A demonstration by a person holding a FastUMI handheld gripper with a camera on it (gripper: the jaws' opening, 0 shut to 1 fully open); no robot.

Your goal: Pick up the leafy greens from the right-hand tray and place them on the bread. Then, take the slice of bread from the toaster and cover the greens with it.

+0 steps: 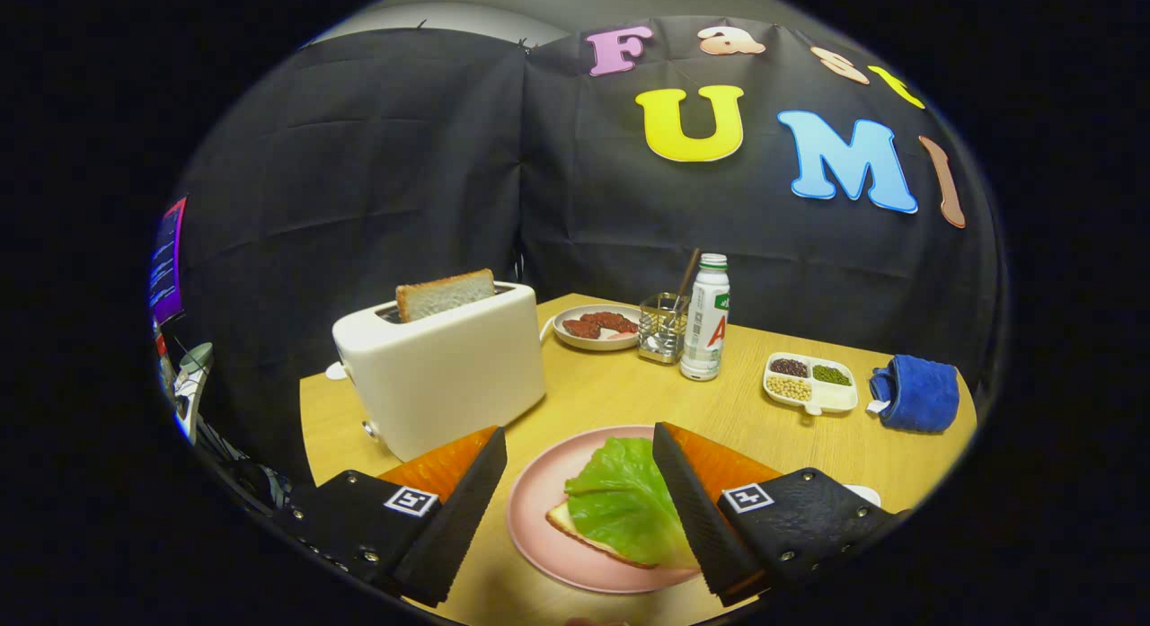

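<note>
Tongs (579, 446): wide open, holding nothing.
Green lettuce leaf (620, 500): lying on bread slice (561, 518), round pink plate (530, 509).
White toaster (449, 374): toast slice (445, 294) upright inside.

Tongs (579, 446) held low and level, fingers (458, 509) spread wide apart, gripping nothing, tips pointing forward

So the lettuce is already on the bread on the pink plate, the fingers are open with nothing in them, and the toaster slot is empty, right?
Not quite. The toaster is not empty: a slice of bread stands up out of its slot, as the gripper view shows. The rest holds: the lettuce lies on the bread on the pink plate, and the gripper is open, holding nothing.
</note>
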